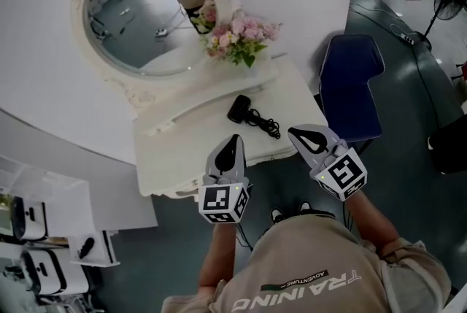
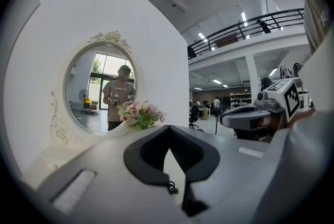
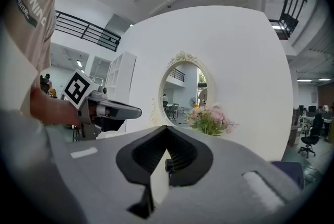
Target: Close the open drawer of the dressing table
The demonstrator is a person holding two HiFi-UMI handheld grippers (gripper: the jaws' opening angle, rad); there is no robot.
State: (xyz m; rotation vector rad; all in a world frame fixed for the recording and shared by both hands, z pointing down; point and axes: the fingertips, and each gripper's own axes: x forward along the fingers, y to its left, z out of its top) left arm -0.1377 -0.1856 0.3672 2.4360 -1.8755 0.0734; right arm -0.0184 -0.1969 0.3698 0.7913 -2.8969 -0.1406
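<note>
Hovering by the dressing table (image 1: 182, 151), the left gripper (image 1: 233, 138) and right gripper (image 1: 295, 132) each show jaws pressed together (nothing between them).

The drawer lies hidden under the dressing table (image 1: 186, 147) top, its state untellable.

Left tongs (image 1: 234, 138) and right tongs (image 1: 295, 134) are held forward side by side, jaws together.

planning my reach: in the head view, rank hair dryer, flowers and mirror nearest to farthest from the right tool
1. hair dryer, just ahead and left of the right tool
2. flowers, farther back
3. mirror, farthest, back left
</note>
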